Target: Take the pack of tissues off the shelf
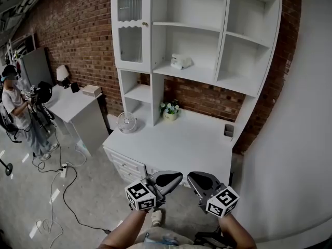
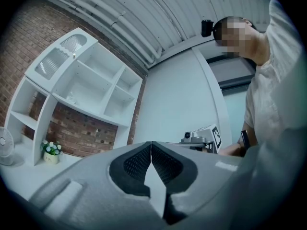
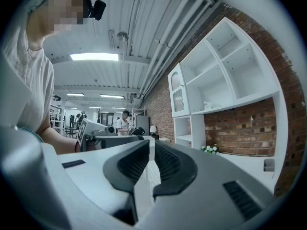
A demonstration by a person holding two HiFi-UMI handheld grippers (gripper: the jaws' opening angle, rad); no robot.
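Standing back from the white shelf unit (image 1: 155, 45), the person holds both tongs low and near, short of the white table (image 1: 181, 144) beneath it. The left tongs (image 1: 170, 179) are closed tight, the pads meeting at the tip with nothing between them. The right tongs (image 1: 200, 181), just beside them, are drawn in to a thin slit and carry nothing either. Both point toward the far brick wall (image 1: 78, 30).

The pack of tissues (image 1: 180, 61) lies on the middle shelf of the unit's centre bay, toward its left end, just right of the glass-fronted door (image 1: 129, 25). It is well apart from either pair of tongs and high above the table.

On the table, a small pot of flowers (image 1: 169, 110) stands near the wall in the gap under that shelf. A little white fan (image 1: 127, 122) sits at the left and a small grey cup (image 1: 229, 130) at the right by the unit's side post. Far to the left another person (image 1: 18, 113) stands by a second table (image 1: 78, 105) with a lamp (image 1: 62, 72), and cables (image 1: 57, 185) trail across the floor.
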